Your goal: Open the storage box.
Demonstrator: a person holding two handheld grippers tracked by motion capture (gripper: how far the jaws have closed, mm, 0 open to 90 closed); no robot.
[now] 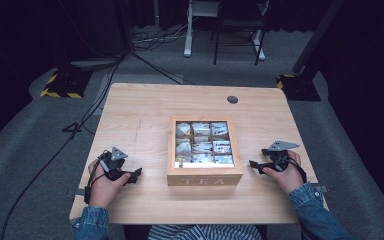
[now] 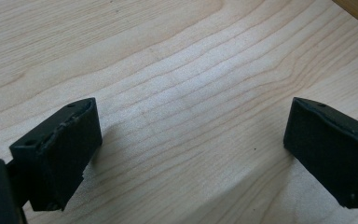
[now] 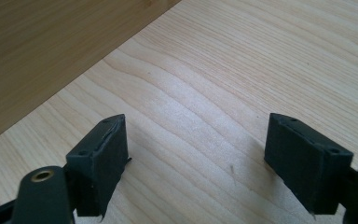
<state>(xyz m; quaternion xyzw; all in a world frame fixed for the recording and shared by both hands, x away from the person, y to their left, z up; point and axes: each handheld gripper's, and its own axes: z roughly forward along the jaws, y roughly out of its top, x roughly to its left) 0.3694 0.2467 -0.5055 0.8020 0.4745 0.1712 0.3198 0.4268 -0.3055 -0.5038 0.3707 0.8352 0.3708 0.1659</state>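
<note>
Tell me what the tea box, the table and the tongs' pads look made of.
Tea box: light wood, matte, grain visible, with a clear glass-like lid pane. Table: pale wood or wood-look laminate, smooth, wavy grain. Pads on the left tongs: black, matte, rubbery or foam-like, edges slightly frayed.

You face a pale wooden bench (image 1: 145,107) standing on grey carpeted floor (image 1: 25,145). Beyond it, black cables (image 1: 145,40) trail toward white metal desk legs (image 1: 187,35), and yellow-and-black striped stand bases (image 1: 60,85) flank dark surroundings.

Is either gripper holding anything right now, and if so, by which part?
Nothing is held. The left gripper and right gripper both stand open over bare table, one on each side of the tea box, touching nothing.
</note>
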